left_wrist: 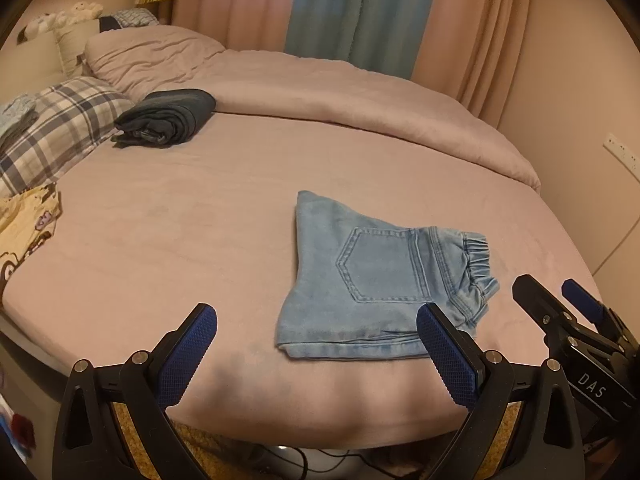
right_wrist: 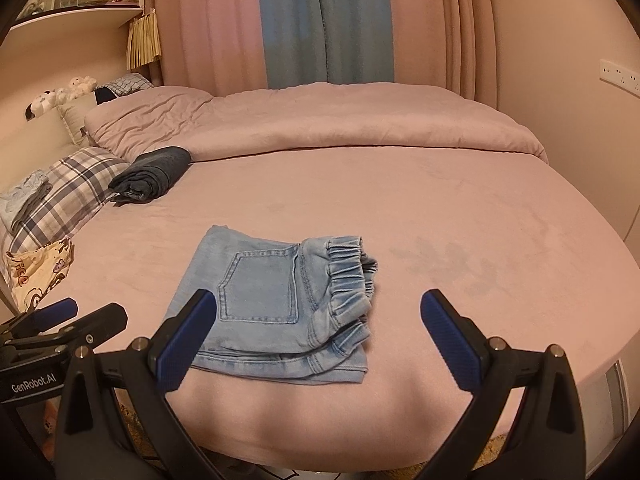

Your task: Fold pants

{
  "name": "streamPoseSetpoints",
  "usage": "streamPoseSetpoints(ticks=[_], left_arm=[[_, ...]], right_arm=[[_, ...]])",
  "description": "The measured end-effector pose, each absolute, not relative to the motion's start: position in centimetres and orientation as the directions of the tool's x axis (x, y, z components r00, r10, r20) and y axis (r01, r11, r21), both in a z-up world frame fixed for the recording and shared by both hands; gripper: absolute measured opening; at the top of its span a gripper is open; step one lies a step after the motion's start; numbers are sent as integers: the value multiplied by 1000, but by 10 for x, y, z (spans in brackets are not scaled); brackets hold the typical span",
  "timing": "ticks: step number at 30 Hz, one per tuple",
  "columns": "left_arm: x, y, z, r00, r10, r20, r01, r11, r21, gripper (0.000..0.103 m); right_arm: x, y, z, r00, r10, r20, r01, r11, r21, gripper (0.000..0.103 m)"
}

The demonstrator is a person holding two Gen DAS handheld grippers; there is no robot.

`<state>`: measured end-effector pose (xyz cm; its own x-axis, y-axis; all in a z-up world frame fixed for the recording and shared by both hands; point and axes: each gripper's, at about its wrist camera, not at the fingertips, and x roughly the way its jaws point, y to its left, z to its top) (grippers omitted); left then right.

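Light blue denim pants (left_wrist: pixel 372 280) lie folded into a compact square on the pink bed (left_wrist: pixel 180 232), back pocket up, elastic waistband to the right. They also show in the right wrist view (right_wrist: pixel 280 304). My left gripper (left_wrist: pixel 316 332) is open and empty, held above the bed's near edge, just short of the pants. My right gripper (right_wrist: pixel 316 316) is open and empty, with its jaws standing on either side of the pants' near edge and above them. The right gripper also shows at the right of the left wrist view (left_wrist: pixel 560 300), and the left gripper at the left of the right wrist view (right_wrist: pixel 76 316).
A dark folded garment (left_wrist: pixel 168 116) lies at the far left by a plaid pillow (left_wrist: pixel 56 128). A yellow printed cloth (left_wrist: pixel 24 232) lies at the left edge. A rolled-back pink duvet (left_wrist: pixel 360 92) fills the far side. Curtains (left_wrist: pixel 340 12) hang behind.
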<state>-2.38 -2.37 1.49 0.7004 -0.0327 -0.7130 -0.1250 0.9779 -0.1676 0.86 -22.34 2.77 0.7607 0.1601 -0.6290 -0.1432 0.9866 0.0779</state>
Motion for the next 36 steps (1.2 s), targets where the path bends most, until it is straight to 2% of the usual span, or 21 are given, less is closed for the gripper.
streamPoseSetpoints(ticks=[36], left_arm=[[-27, -24, 14, 693, -22, -721, -121, 982, -147, 100]], right_arm=[[5, -213, 21, 743, 113, -660, -108, 993, 49, 103]])
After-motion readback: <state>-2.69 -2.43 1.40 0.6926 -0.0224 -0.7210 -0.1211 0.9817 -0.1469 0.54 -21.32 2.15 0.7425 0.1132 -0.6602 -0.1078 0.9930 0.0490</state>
